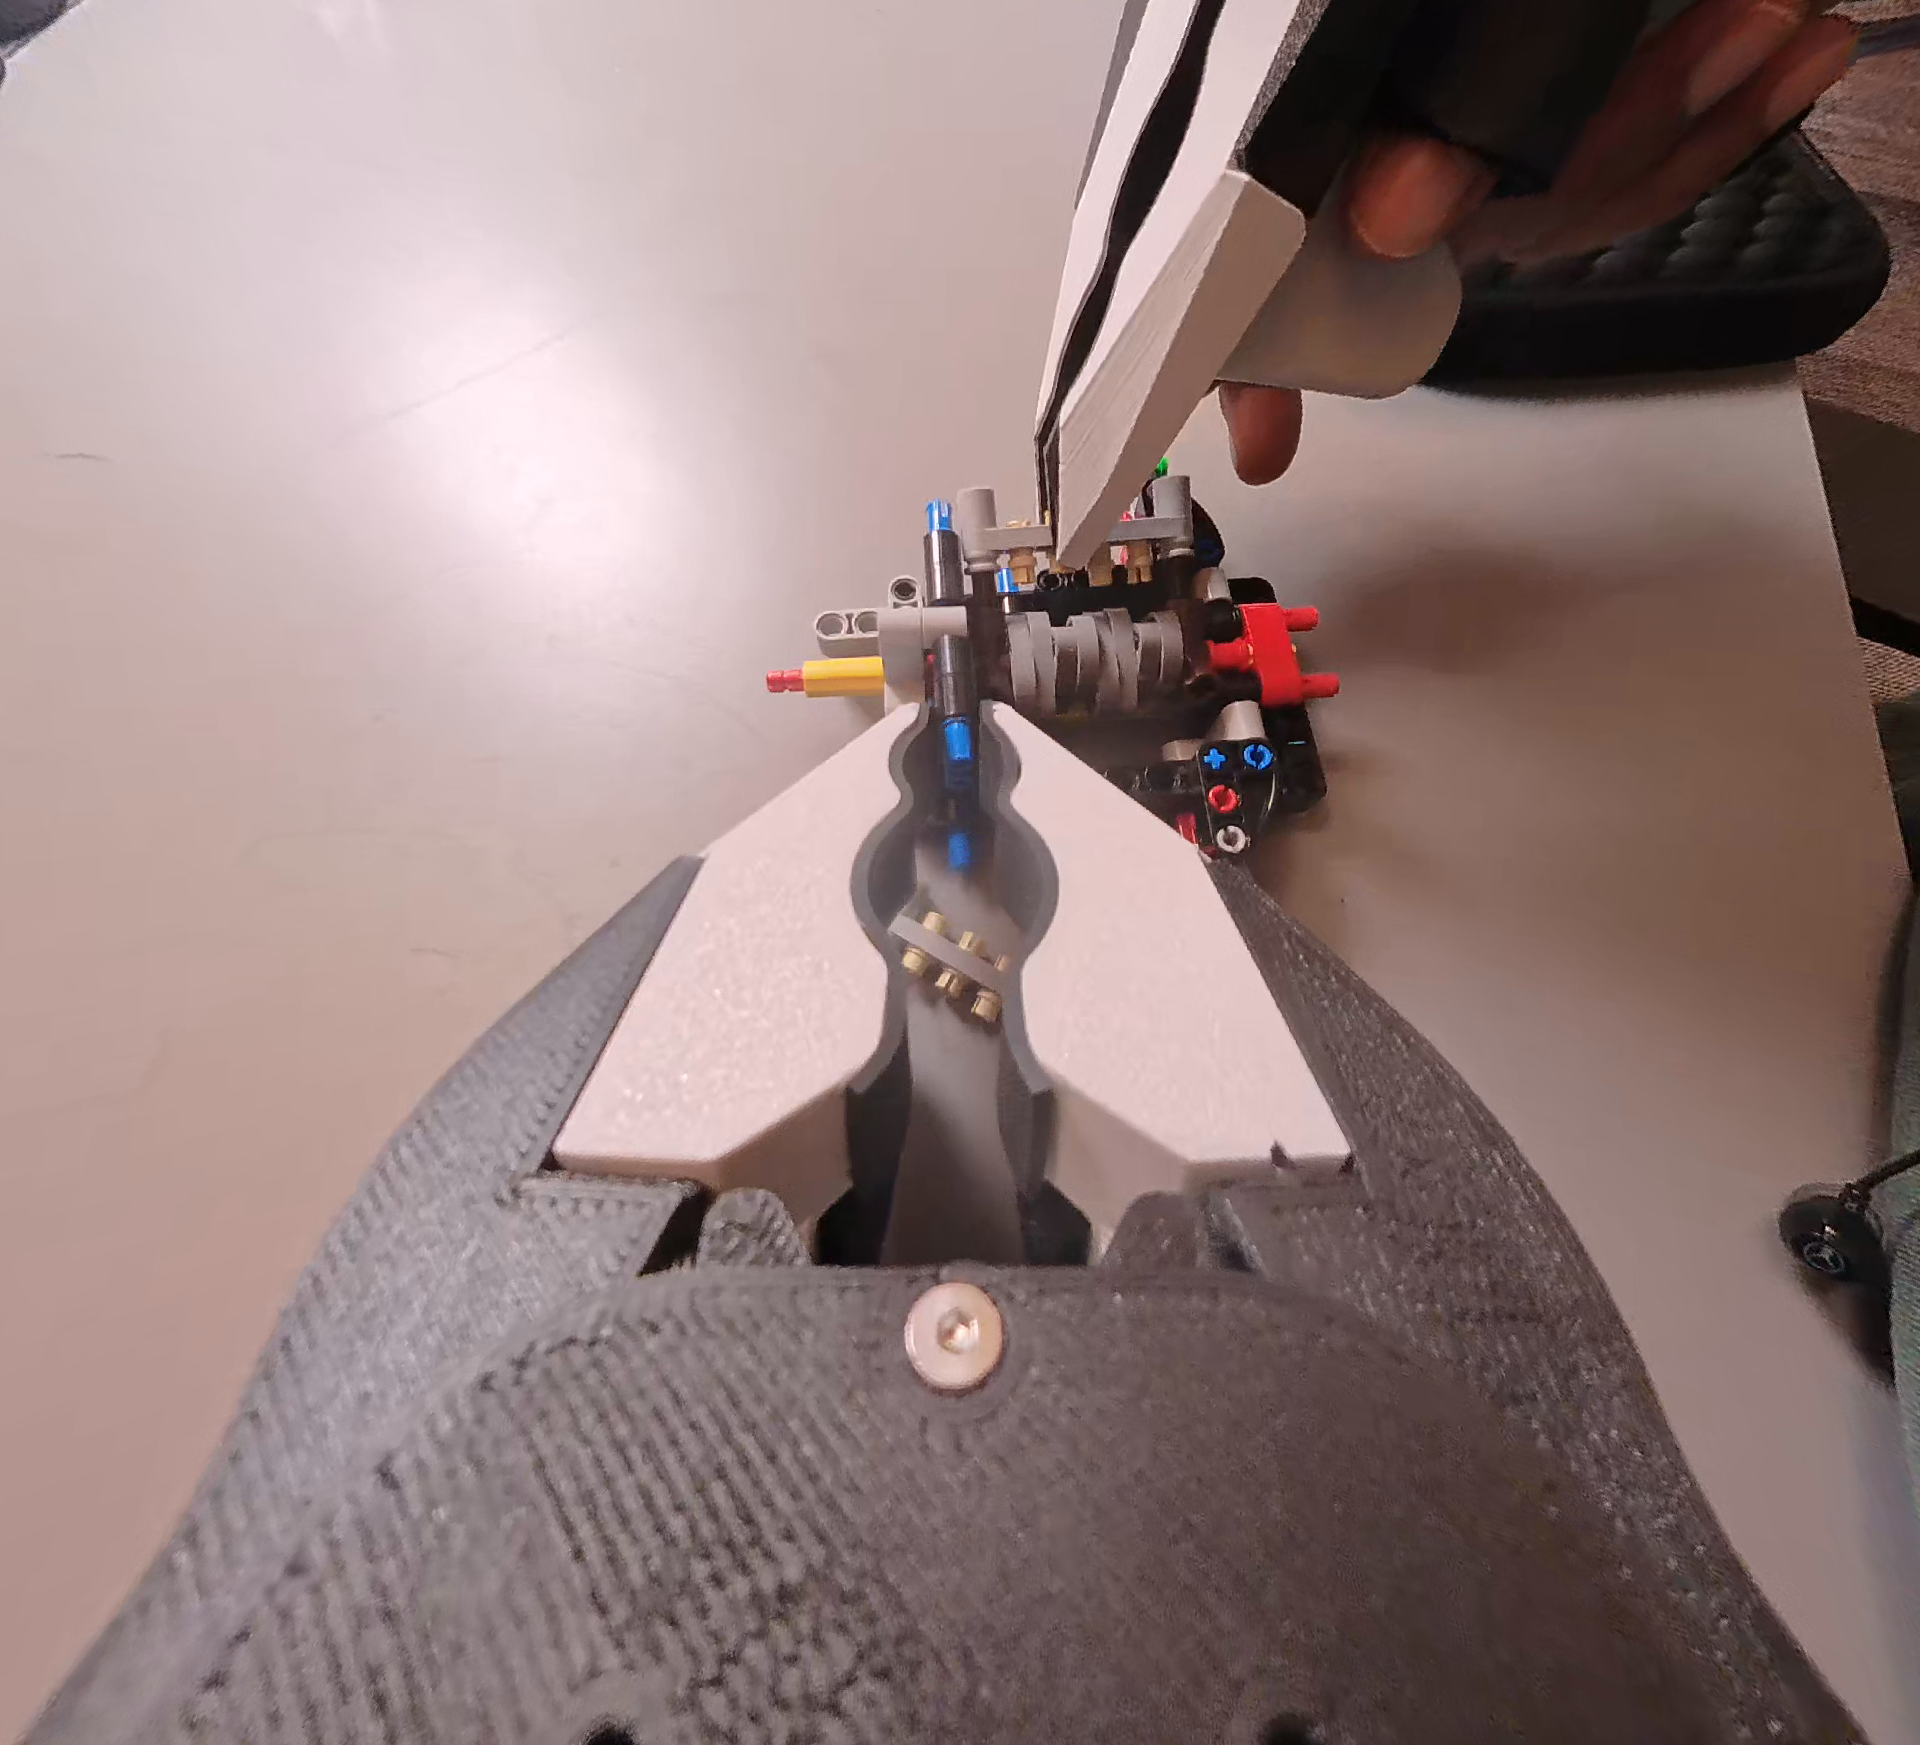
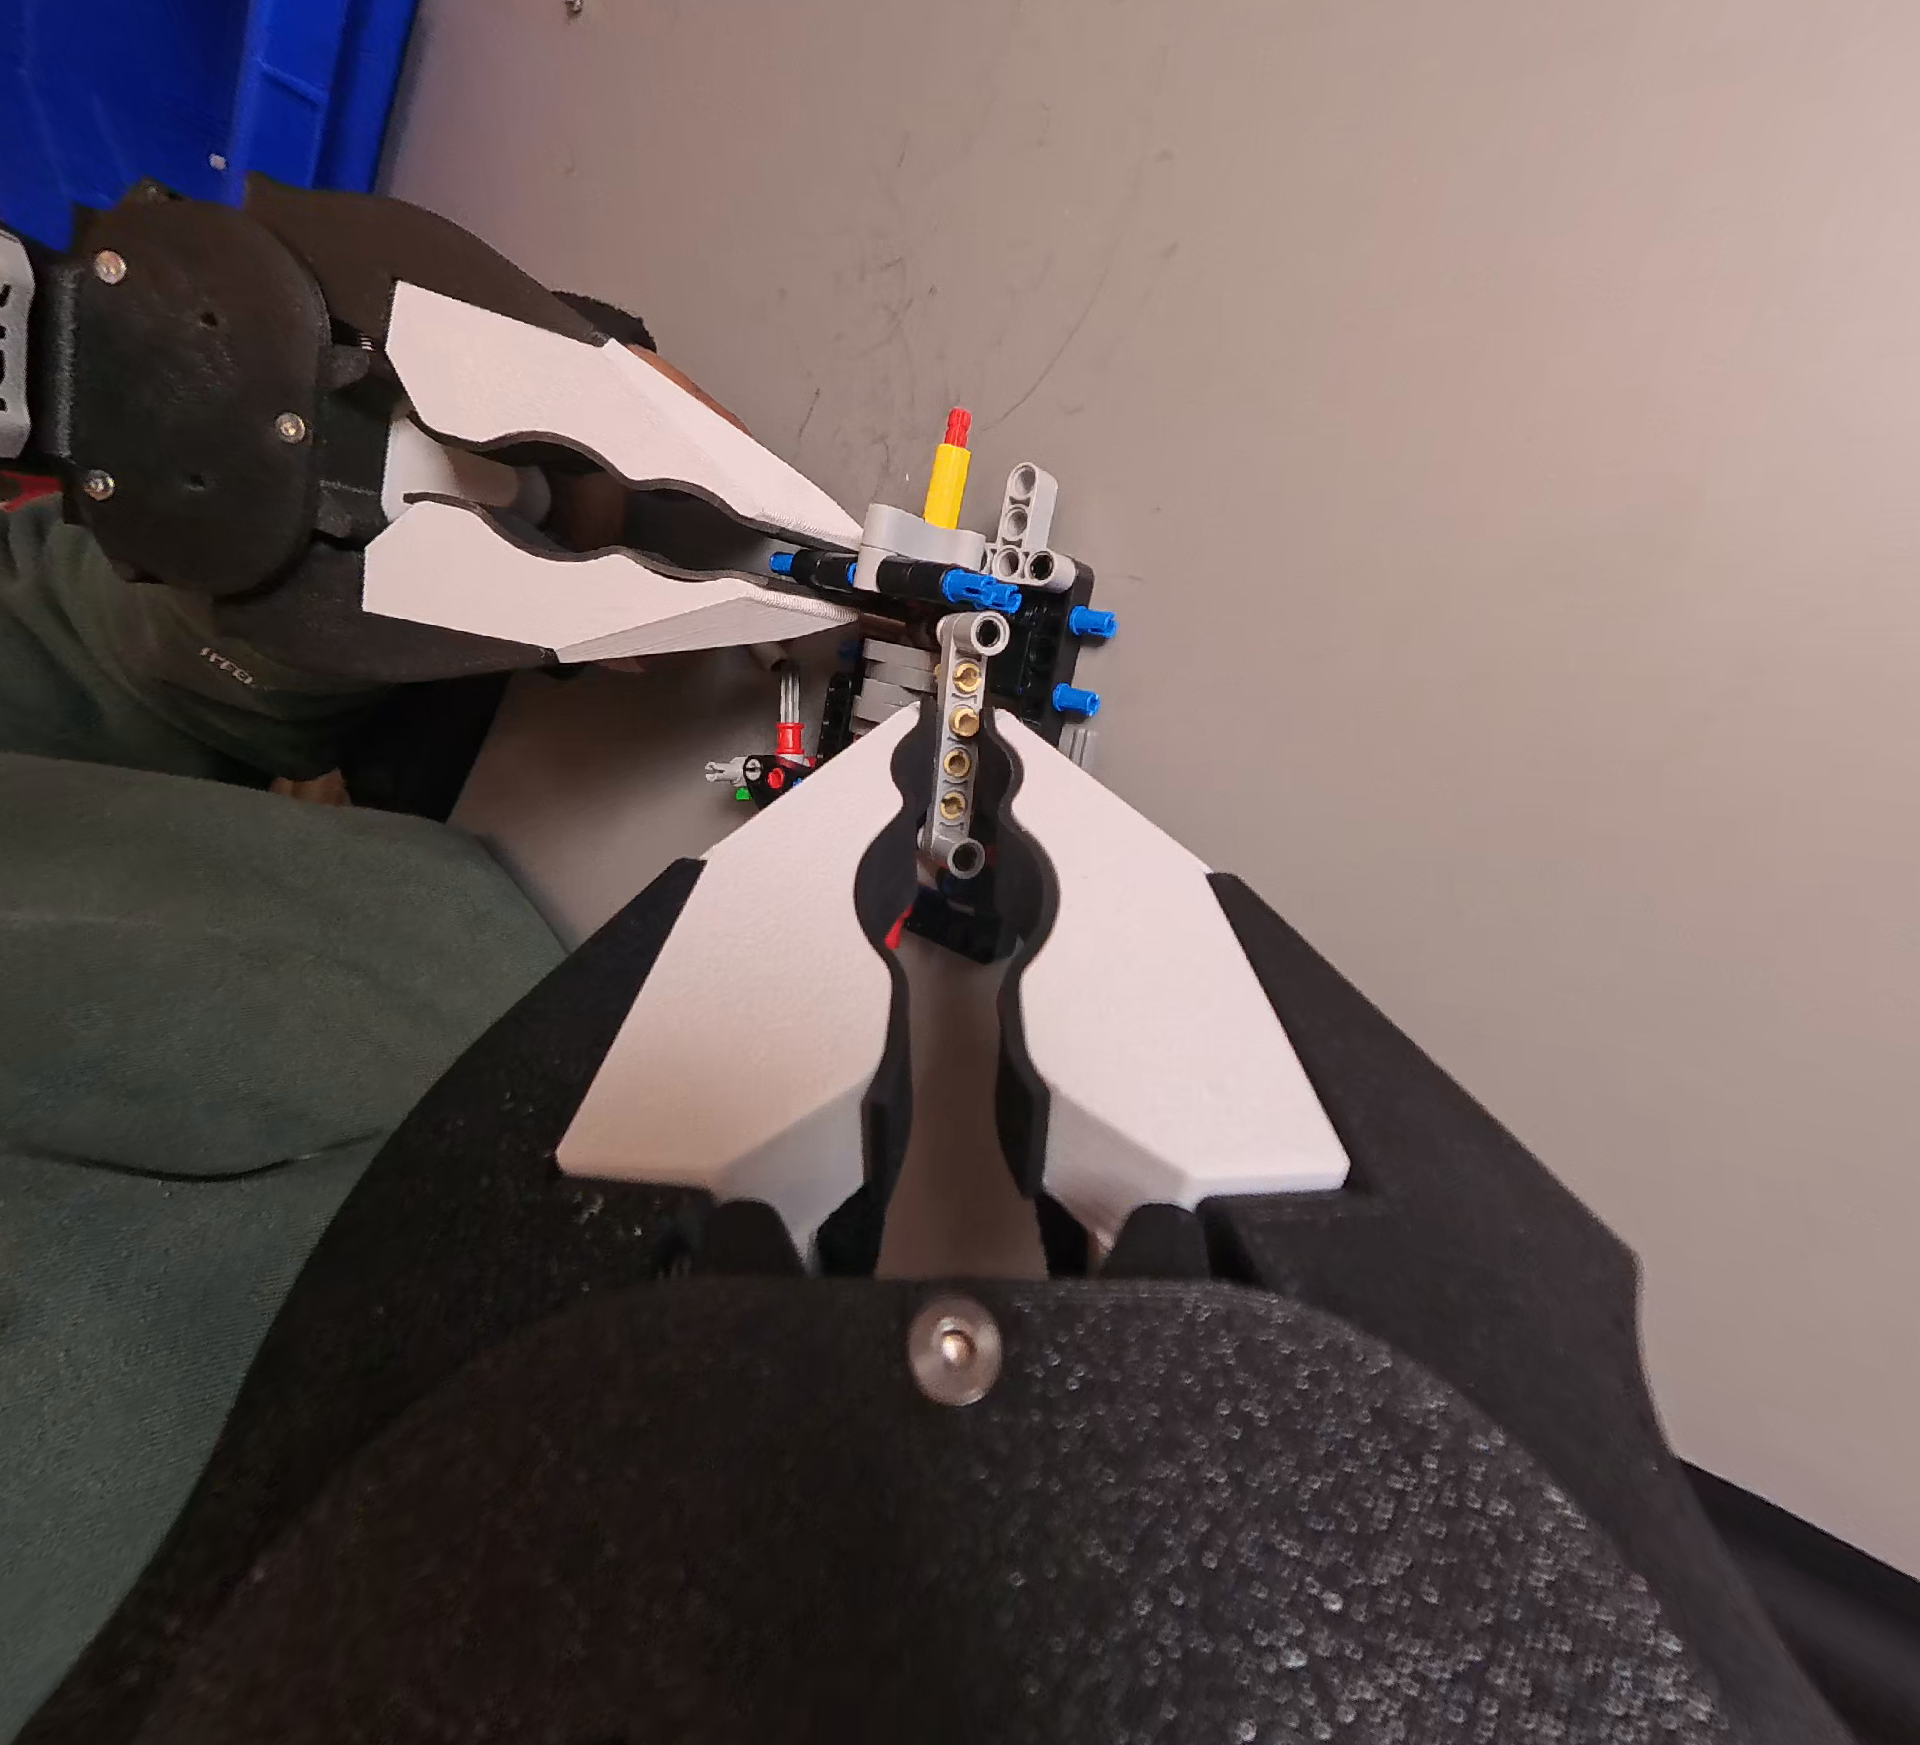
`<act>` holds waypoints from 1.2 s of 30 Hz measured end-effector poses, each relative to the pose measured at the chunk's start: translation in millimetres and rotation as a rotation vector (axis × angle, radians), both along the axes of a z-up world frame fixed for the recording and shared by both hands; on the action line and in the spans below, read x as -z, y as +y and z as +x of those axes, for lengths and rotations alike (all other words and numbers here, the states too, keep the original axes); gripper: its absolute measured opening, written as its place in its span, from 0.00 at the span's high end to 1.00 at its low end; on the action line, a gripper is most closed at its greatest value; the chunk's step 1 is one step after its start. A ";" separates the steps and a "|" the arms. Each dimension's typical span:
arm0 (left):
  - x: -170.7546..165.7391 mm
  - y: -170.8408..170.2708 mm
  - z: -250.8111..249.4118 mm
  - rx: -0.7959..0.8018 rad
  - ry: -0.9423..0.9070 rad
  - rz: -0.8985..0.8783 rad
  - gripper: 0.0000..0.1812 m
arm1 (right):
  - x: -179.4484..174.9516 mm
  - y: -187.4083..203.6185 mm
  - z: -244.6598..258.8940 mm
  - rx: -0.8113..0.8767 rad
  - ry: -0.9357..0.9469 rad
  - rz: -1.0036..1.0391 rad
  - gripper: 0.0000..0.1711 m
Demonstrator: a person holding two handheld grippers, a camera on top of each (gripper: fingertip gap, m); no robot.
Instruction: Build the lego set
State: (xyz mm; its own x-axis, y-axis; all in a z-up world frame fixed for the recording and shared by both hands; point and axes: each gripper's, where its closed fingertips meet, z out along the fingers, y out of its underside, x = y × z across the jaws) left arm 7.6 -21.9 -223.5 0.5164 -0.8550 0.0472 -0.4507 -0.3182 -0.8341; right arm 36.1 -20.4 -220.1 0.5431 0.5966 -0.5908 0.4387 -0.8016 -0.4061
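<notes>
The lego model [image 1: 1101, 656] sits on the table [image 1: 416, 345]. The left gripper [image 1: 956, 719] is closed around the model's black-and-blue rod [image 1: 954, 739], lengthwise along its fingers. The right gripper [image 2: 958, 719], equally near, pinches the grey beam [image 2: 961, 739] atop the model, also lengthwise, probably pressing it in.

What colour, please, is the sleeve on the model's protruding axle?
Yellow sleeve, red axle tip; clearest in right wrist view.
</notes>
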 end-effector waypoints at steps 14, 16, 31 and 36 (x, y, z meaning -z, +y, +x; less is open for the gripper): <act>8.2 -7.8 6.4 0.034 0.036 -0.014 0.76 | -0.6 0.6 1.3 0.069 0.044 -0.049 0.97; 9.8 -7.5 7.3 0.034 0.052 0.000 0.75 | -0.4 0.0 1.0 0.070 0.044 -0.048 0.97; 11.2 -3.2 6.0 -0.015 0.063 0.001 0.67 | -0.6 0.6 -2.2 0.117 0.055 -0.100 0.97; 11.5 -1.7 5.6 -0.026 0.063 0.003 0.67 | -0.7 2.0 -3.1 0.129 0.048 -0.085 0.97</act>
